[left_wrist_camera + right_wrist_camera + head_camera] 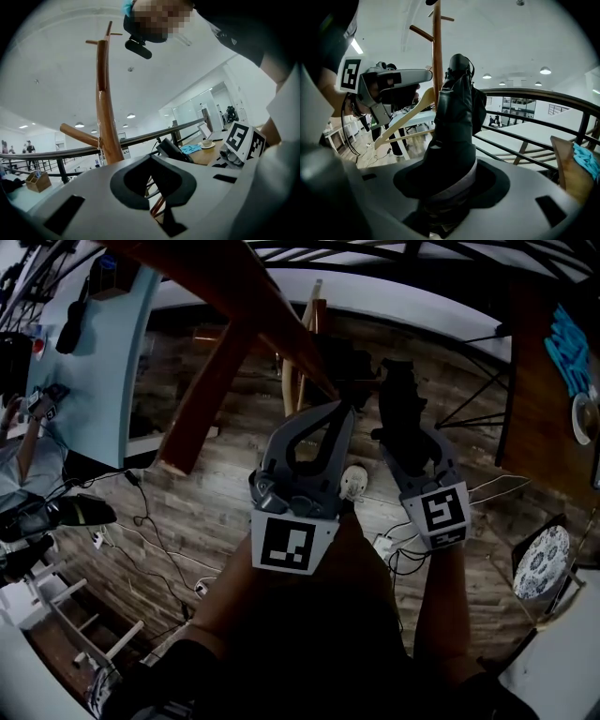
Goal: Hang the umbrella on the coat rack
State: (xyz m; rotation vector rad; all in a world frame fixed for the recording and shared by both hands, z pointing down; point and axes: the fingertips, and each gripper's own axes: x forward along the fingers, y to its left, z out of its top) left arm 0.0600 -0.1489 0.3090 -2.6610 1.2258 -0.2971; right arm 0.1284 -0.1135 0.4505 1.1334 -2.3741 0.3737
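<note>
Right now the right gripper [450,174] is clenching the umbrella [457,108], which is standing lengthwise up the frame's centre. The rack [437,51] is rising just left of it, a peg [421,33] jutting at upper left. The left gripper [151,161] is closed, holding nothing.

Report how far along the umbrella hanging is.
Done: the folded umbrella is picked up, clamped in the right tool.
In hand: it is raised close to the coat rack.
Left: nothing of it hangs on the rack yet. The left tool has its jaws together.
</note>
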